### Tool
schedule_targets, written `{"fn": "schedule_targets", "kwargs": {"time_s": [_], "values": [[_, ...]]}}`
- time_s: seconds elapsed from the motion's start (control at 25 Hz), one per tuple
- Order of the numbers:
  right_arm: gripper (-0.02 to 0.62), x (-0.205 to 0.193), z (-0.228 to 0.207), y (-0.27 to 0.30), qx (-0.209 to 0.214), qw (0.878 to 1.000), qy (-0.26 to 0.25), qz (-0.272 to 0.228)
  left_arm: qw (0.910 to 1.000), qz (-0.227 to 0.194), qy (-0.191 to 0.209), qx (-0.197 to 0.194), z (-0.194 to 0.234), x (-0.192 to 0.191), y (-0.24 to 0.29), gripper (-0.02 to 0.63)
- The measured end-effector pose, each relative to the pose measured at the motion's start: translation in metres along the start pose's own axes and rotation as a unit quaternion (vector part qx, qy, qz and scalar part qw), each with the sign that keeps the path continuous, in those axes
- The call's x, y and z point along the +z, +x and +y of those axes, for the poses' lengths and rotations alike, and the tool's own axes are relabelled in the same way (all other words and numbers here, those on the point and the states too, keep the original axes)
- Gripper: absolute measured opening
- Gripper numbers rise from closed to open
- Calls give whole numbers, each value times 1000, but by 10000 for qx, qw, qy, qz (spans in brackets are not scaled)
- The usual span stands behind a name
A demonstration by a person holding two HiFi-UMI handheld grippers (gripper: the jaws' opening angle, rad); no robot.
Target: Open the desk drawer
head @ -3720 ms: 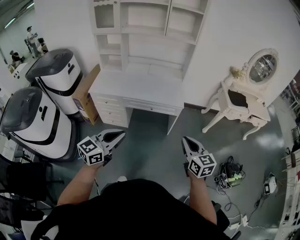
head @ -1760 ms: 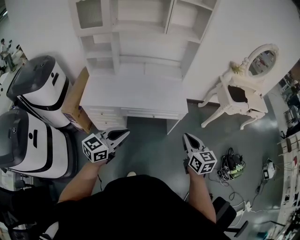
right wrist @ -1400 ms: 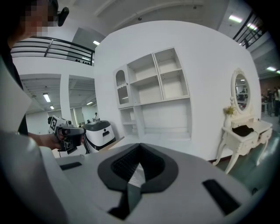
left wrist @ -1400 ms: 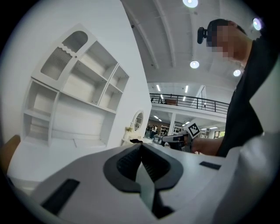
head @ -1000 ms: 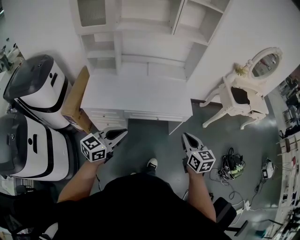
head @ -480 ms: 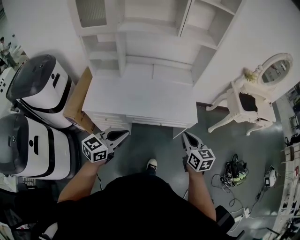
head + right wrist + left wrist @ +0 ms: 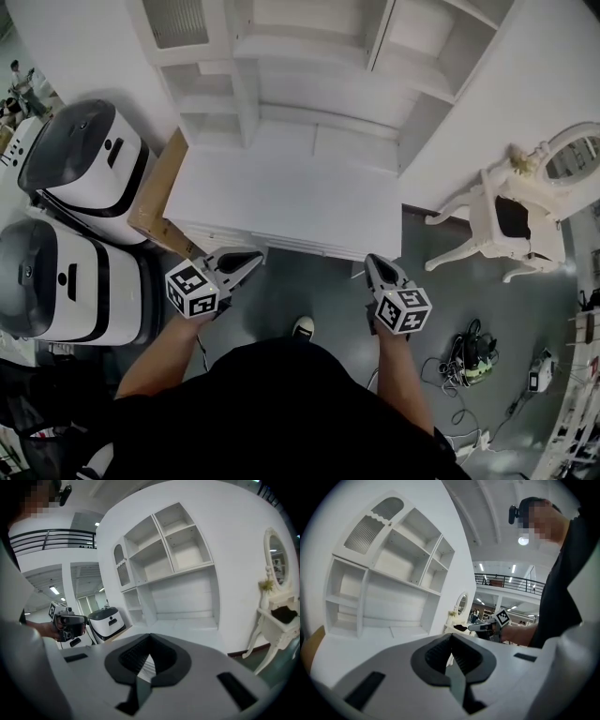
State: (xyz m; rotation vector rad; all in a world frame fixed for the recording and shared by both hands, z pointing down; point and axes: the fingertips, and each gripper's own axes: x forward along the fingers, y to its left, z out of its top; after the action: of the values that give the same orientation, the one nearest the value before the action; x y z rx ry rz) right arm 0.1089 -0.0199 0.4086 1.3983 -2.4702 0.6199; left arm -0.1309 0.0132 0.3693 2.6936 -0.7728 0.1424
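Observation:
The white desk with its shelf hutch fills the upper middle of the head view. Its drawer fronts show only as a narrow strip under the desktop's front edge. My left gripper hangs just before that edge at the left, shut and holding nothing. My right gripper hangs near the desk's front right corner, also shut and holding nothing. The left gripper view looks past the shut left gripper over the desktop. Beyond the right gripper, the right gripper view shows the desktop and shelves.
Two white-and-black machines stand left of the desk, with a cardboard box leaning between them and it. A white vanity table with an oval mirror stands at the right. Cables lie on the grey floor. My shoe shows below.
I have stepped closer to the desk, which now looks larger and nearer. Both grippers have come up to its front edge, jaws still shut.

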Motion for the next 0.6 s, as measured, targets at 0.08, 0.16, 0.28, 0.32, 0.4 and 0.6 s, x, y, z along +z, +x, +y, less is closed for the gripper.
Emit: {"fn": "schedule_targets", "kwargs": {"time_s": [0.08,0.16,0.28,0.32,0.4,0.6], "values": [[2,1,-9,9,85,10000,5,39,10000,26,4,58,3,2,10,9],[2,0,-16,17,186,9998,9,93,9999,90,31,107,3,1,18,9],[2,-2,-25,27,329,9993,24,191,9995,211,73,203,4,-2,29,9],[2,-3,-29,30,367,9991,32,213,9994,229,64,246,6,-2,33,9],[2,-5,-37,36,435,9987,48,259,9991,240,20,346,9,-3,39,9],[2,-12,-51,48,616,9973,118,370,9979,308,-2,564,12,-5,51,9]]}}
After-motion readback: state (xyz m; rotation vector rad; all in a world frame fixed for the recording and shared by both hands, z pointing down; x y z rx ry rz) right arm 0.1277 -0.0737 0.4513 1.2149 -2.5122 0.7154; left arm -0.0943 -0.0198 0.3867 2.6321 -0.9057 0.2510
